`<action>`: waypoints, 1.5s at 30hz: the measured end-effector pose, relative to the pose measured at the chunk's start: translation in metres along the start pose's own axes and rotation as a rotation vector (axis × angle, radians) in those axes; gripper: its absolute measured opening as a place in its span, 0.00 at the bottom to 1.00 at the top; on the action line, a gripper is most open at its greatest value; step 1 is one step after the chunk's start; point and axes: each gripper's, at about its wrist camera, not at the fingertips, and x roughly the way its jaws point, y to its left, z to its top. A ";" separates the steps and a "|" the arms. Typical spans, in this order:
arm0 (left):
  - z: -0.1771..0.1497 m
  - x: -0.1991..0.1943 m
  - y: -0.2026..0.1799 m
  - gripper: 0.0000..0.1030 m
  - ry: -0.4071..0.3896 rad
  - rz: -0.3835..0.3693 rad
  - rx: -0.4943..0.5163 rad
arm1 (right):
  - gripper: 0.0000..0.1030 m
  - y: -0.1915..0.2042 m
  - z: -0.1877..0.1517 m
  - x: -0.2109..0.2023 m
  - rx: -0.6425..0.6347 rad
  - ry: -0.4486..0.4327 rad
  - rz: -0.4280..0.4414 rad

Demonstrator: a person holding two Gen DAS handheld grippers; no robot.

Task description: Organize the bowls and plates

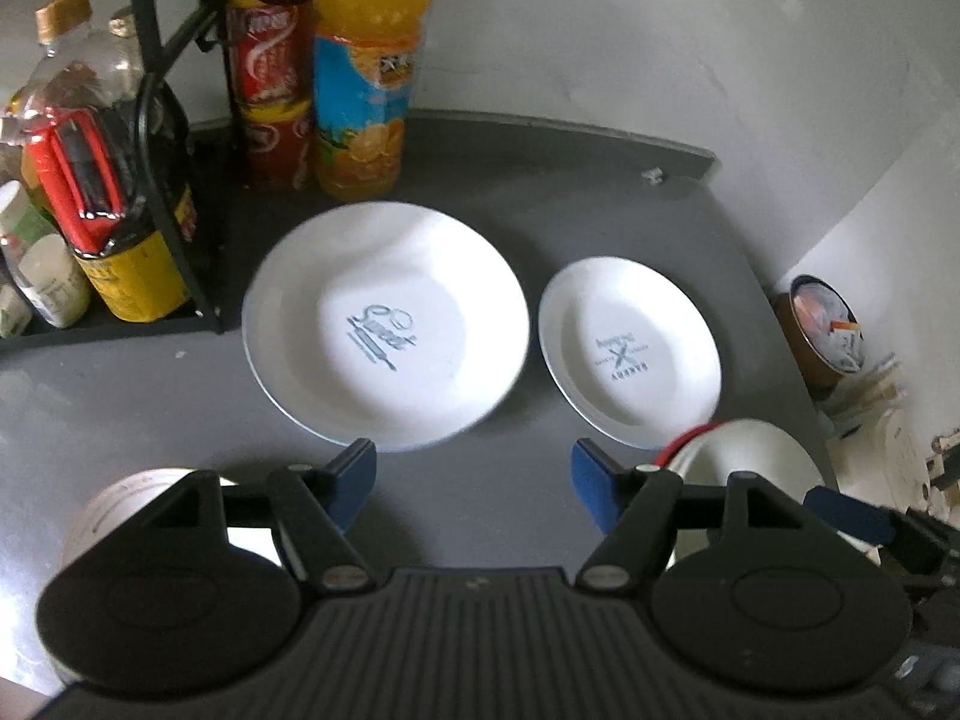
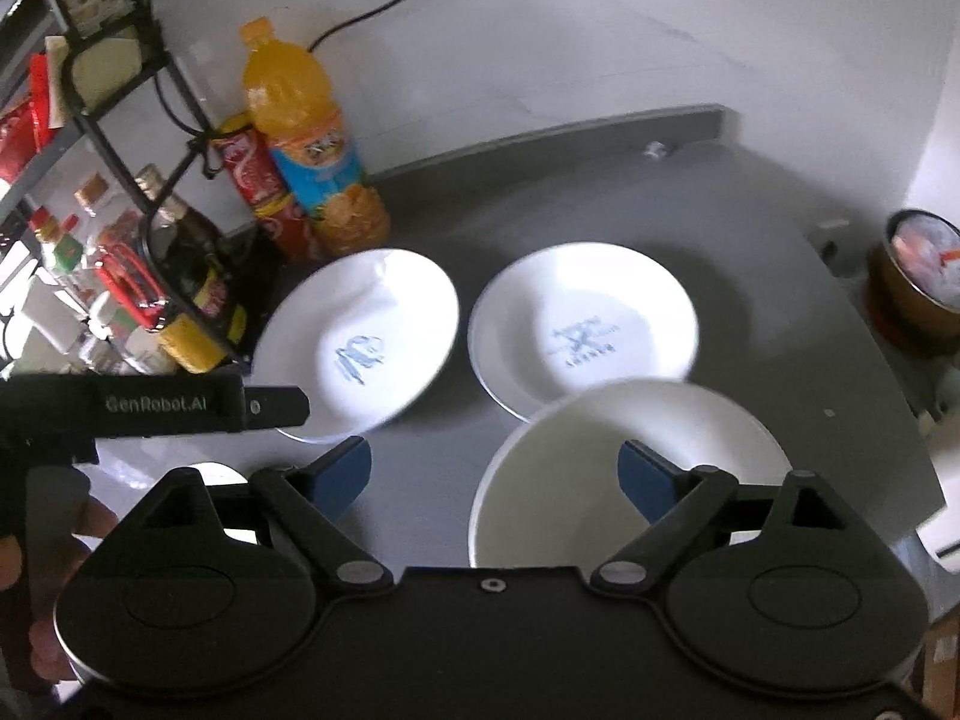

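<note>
On the grey counter (image 1: 600, 222), seen from the left wrist, the large white plate (image 1: 387, 324) with a blue rolling-pin print lies flat just ahead of the left gripper (image 1: 474, 480). Its near rim sits just beyond the left blue fingertip, so the plate is ahead and slightly left of the gap. The claw is spread wide, with bare counter between its fingers and nothing pinched. Just right of the large plate, not touching it, lies the smaller plate (image 1: 630, 354) with a bakery print, ahead of the right fingertip. A white bowl (image 1: 750, 450) with a red edge shows behind the right finger, nearer than the smaller plate. Behind the large plate stand an orange juice bottle (image 1: 366, 78) and a red can stack (image 1: 273, 84), beside a black wire rack (image 1: 162, 198) of bottles.

From the right wrist, the right gripper (image 2: 495, 471) is also spread open and grips nothing. The white bowl (image 2: 630, 468) lies directly under its right finger, its rim overlapping the near edge of the smaller plate (image 2: 582, 324) in this view; whether they touch I cannot tell. The large plate (image 2: 360, 342) sits left of the smaller one, ahead of the left fingertip. The left gripper's (image 2: 276, 405) black body reaches in from the left edge, over the large plate's near-left rim.
</note>
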 end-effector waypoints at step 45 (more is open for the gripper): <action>0.005 0.081 0.112 0.58 -0.035 0.156 -0.515 | 0.72 0.009 0.141 0.185 -0.292 0.333 0.295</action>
